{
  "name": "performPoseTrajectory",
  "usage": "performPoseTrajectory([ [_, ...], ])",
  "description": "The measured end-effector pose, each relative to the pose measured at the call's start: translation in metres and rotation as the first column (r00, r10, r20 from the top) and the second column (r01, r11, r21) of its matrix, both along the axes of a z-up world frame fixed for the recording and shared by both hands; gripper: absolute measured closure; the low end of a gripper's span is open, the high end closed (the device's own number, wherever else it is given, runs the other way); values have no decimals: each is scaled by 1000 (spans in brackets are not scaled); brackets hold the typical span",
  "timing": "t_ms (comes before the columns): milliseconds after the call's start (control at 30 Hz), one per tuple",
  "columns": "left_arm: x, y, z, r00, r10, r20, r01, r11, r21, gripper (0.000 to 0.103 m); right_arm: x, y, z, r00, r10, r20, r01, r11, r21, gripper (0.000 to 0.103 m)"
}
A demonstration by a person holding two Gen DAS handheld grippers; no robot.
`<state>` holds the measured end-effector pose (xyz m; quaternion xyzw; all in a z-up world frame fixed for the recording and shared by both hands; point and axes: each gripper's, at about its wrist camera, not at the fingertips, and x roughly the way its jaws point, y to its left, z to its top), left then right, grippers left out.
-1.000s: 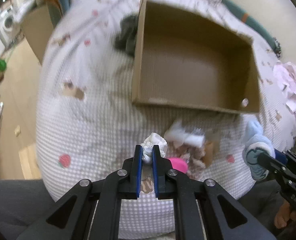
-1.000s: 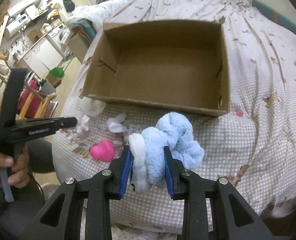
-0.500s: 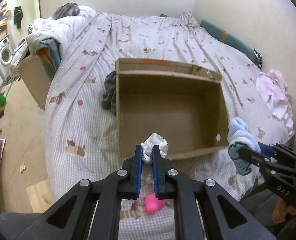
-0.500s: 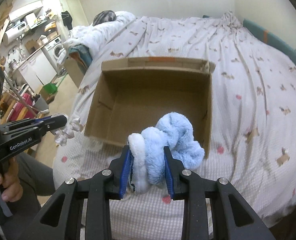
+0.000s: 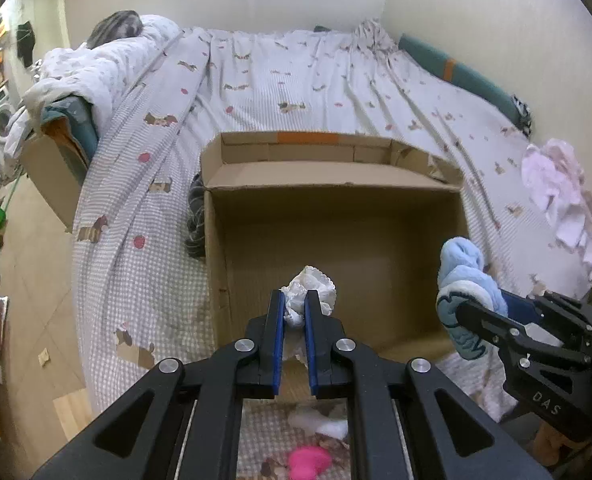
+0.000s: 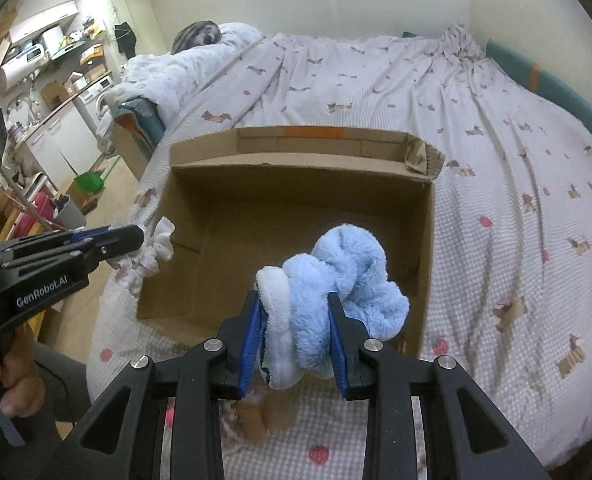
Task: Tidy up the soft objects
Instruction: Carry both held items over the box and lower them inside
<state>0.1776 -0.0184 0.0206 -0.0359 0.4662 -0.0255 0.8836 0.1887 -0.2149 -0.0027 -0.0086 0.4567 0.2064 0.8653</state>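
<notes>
A bed (image 5: pixel 316 76) fills most of both views, covered with a pale checked sheet printed with small dogs and red dots. A rumpled white duvet (image 6: pixel 184 68) lies heaped along its left side. On the sheet sits an open cardboard box (image 5: pixel 232 184), its flaps folded outward and its brown floor bare. A dark striped garment (image 5: pixel 195 220) lies against the box's left outer wall. A pink cloth (image 5: pixel 556 196) lies crumpled on the bed, well apart from the box on the right.

The right claw (image 6: pixel 296 336) pinches a fluffy light blue sock (image 6: pixel 336 276) with a white cuff; the bundle bulges out between the blue pads and hangs above the near part of the box. In the left wrist view the same sock (image 5: pixel 462 276) shows at the box's right near corner.

The left claw (image 5: pixel 295 312) is pressed nearly together on a small white frilly sock (image 5: pixel 310 292), held above the box's near left area. From the right wrist view this white sock (image 6: pixel 152 252) hangs at the box's left wall.

A pink heart-shaped thing (image 5: pixel 310 462) lies on the sheet in front of the box, beneath the left claw, beside some white scraps (image 5: pixel 320 424). A hand (image 6: pixel 8 380) grips the left claw's handle.
</notes>
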Motion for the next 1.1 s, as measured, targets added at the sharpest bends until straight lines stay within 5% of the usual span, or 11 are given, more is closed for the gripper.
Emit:
performPoseTrajectory([
  [200,13,-4,-32,999,-7,-46,7,1000,-1,94,19,-7,-34,997,-36,-74,44,994,104,70],
  [300,21,-6,-49,996,-14,-91,12,1000,-21,94,22,0,-46,999,-41,-37,42,998,40,69],
  [533,25,-6,-66,993,-9,-116,7,1000,-19,94,32,10,-75,994,-32,-103,31,999,-12,69],
  [1100,28,-9,-81,990,16,-139,-11,999,30,94,38,6,-93,979,-70,-191,74,997,17,68],
])
